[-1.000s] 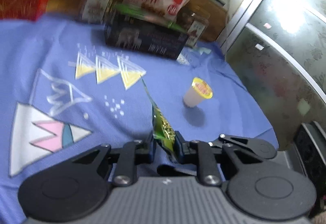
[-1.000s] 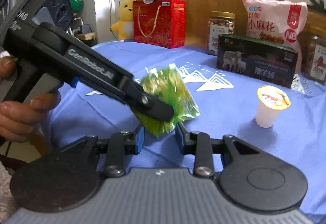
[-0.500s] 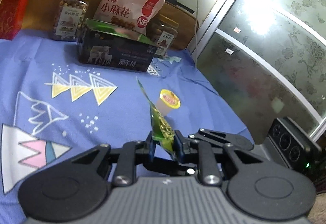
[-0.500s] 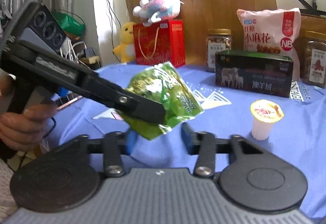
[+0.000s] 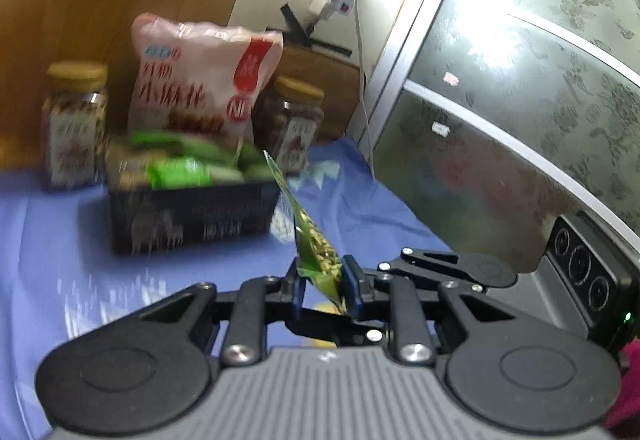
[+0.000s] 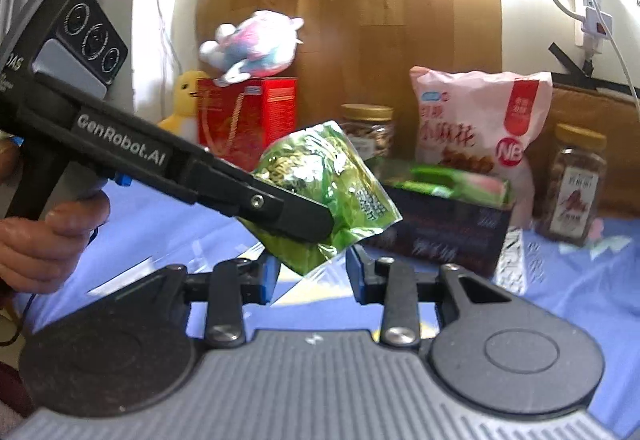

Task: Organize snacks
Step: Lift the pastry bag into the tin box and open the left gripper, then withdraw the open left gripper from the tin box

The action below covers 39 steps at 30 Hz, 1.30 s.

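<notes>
My left gripper [image 5: 322, 280] is shut on a green snack packet [image 5: 314, 244], seen edge-on, held in the air in front of a dark open box [image 5: 192, 215] that holds green packets. In the right wrist view the left gripper [image 6: 316, 220] holds the same green packet [image 6: 324, 183] above the blue cloth, left of the dark box [image 6: 444, 228]. My right gripper [image 6: 312, 276] is open and empty, just below the packet. The right gripper's body [image 5: 448, 268] shows behind my left fingers.
A pink snack bag [image 6: 480, 127] leans behind the box, with nut jars on either side, one on its left [image 6: 370, 127] and one on its right [image 6: 574, 183]. A red gift box [image 6: 248, 119] with plush toys stands far left. A glass cabinet door [image 5: 520, 119] is on the right.
My left gripper has carried the green packet up and forward, closer to the dark box. The right gripper's jaws have opened wider and let go of the packet. The pudding cup has left view.
</notes>
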Tool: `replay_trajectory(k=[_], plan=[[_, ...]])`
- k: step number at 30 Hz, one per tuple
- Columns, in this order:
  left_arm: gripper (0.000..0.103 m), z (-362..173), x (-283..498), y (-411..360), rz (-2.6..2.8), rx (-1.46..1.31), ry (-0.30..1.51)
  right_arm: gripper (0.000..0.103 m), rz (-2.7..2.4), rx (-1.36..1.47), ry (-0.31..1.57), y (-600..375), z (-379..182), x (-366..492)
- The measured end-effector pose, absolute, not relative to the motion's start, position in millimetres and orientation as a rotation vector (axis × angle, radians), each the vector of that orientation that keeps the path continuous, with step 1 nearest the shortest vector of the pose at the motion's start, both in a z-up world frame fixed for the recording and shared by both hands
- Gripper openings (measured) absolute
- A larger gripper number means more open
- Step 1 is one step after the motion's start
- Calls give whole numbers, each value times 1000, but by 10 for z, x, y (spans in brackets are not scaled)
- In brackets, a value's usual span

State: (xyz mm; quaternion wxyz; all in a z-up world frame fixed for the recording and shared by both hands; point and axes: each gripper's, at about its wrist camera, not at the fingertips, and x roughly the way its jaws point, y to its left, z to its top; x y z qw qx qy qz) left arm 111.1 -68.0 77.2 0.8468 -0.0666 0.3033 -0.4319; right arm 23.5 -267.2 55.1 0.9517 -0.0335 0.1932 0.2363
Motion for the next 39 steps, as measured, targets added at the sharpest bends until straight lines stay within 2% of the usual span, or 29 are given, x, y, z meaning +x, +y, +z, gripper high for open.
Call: replay_trajectory(k=[6, 14, 16, 17, 18, 28, 39], plan=[[20, 849, 1860, -1061, -874, -136, 663, 37, 443, -41, 455, -2918, 655, 989], [22, 553, 2646, -1458, -804, -128, 726, 39, 342, -41, 539, -3107, 409, 1780], [36, 463, 2772, -1555, -776, -115, 748, 47, 315, -33, 513, -3152, 382, 1817], [51, 442, 2798, -1577, -746, -105, 746, 47, 295, -44, 516, -3159, 376, 1823], [61, 426, 2819, -1603, -710, -89, 742, 47, 282, -50, 515, -3168, 374, 1819], [60, 679, 2269, -1417, -566, 32, 612, 47, 258, 54, 439, -3434, 437, 1130], [59, 396, 1282, -989, -584, -7, 685, 47, 203, 336, 443, -3687, 71, -15]])
